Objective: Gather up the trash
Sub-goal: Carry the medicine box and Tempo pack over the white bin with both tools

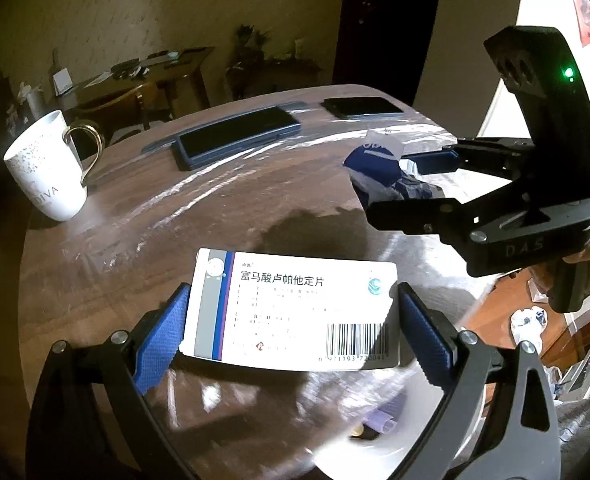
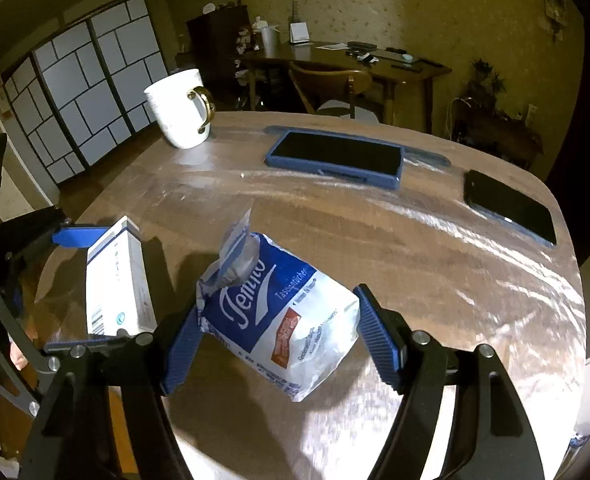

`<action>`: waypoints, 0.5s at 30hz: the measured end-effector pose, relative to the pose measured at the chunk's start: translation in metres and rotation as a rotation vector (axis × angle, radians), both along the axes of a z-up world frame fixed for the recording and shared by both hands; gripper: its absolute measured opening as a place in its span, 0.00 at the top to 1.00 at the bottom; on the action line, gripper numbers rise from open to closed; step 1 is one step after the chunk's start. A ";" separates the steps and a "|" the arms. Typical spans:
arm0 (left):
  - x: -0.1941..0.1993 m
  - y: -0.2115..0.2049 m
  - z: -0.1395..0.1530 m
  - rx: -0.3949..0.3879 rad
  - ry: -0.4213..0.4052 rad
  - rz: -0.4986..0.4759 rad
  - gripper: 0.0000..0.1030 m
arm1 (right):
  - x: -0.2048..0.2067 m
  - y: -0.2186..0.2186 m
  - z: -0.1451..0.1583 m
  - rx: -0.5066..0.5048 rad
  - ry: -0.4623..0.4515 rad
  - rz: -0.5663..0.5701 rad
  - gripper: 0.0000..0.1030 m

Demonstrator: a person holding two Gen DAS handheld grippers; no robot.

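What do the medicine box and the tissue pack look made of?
Medicine box: apparently thin printed cardboard with a smooth finish, going by its flat faces and crisp edges. Tissue pack: soft glossy plastic film, wrinkled, with a torn flap standing up at the top.

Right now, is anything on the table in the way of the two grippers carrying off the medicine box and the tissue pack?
Nothing visible. The left gripper grips the medicine box, the right gripper the tissue pack. The mug and both phones sit farther back.
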State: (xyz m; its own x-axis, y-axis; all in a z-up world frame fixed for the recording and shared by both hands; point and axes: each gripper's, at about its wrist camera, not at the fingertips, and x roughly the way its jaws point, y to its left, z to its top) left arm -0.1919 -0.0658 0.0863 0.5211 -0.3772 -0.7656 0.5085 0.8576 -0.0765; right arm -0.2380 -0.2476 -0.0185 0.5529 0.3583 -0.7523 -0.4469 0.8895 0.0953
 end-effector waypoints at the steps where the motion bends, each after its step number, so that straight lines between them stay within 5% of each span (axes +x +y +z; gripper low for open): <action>1: -0.005 -0.001 0.001 -0.006 0.000 -0.003 0.05 | -0.005 -0.003 0.001 0.005 0.000 0.001 0.30; 15: -0.075 -0.021 0.006 -0.021 0.008 -0.038 0.05 | -0.083 -0.037 0.002 0.055 0.036 0.012 0.30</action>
